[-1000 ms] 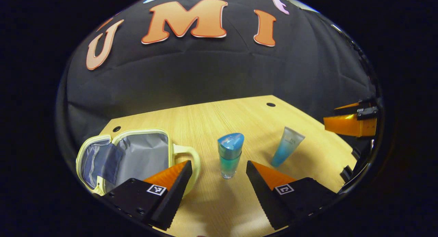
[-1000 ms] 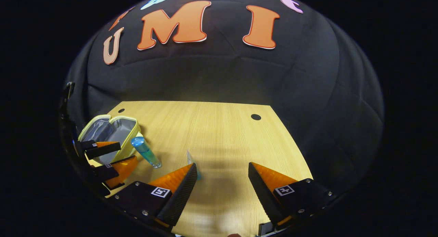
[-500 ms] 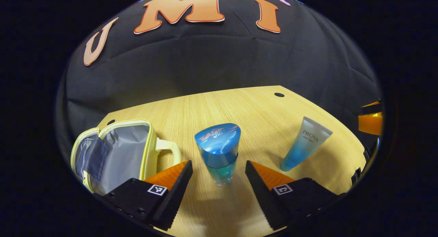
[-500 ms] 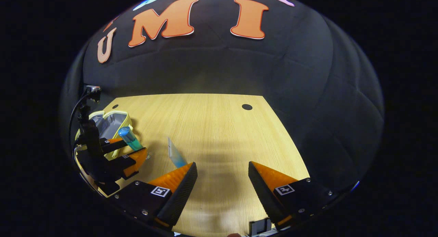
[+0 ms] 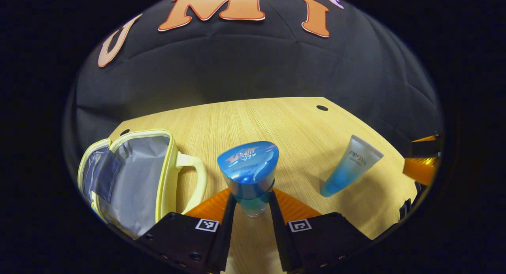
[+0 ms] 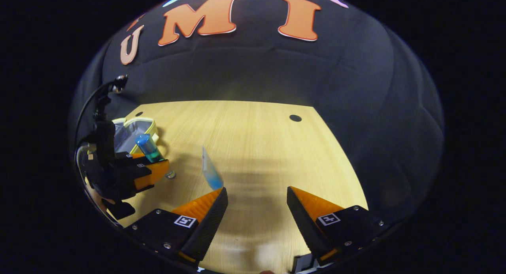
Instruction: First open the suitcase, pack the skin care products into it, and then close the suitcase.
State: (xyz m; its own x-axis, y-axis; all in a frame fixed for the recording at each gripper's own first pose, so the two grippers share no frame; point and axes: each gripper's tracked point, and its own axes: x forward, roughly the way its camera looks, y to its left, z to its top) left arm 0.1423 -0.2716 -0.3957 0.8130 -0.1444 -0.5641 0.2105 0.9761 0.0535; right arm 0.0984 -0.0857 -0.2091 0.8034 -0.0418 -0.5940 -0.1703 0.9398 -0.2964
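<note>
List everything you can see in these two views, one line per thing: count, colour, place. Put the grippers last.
suitcase: 1, pale yellow with grey lining, lying open at the table's left side, handle toward the bottle.
bottle: 1, clear blue-green with a blue cap, standing upright just right of the suitcase handle, between the left gripper's fingers.
tube: 1, white fading to blue, standing on its cap end and leaning, right of the bottle and apart from it.
table: 1, light wood with small dark holes near its far edge, under everything.
left gripper: 1, closed on the bottle's lower body.
right gripper: 1, open, held over bare table to the right of the tube.
</note>
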